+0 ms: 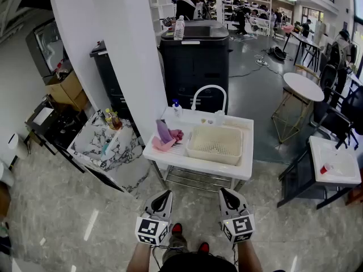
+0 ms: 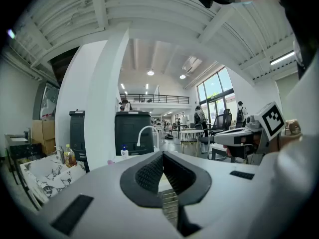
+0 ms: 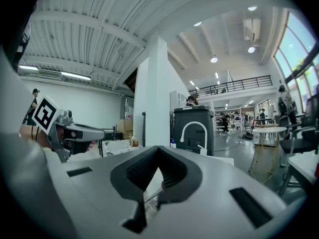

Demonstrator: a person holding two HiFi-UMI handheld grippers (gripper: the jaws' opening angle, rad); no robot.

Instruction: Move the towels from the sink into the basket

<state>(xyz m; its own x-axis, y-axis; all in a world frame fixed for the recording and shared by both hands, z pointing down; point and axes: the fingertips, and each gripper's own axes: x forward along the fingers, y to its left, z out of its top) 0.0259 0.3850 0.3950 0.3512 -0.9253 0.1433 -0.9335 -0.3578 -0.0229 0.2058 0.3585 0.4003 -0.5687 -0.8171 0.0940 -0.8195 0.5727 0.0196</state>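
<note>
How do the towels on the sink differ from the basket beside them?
The pink and purple cloth towels are soft, crumpled and heaped; the beige perforated plastic basket is rigid, rectangular and looks empty. The towels lie at the left, the basket at the right. The basket is the larger. Both rest on the white sink.

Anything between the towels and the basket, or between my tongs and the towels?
Nothing visible. The towels lie on the sink's left side, close beside the basket; only floor lies between the left tongs, the right tongs and the sink.
</note>
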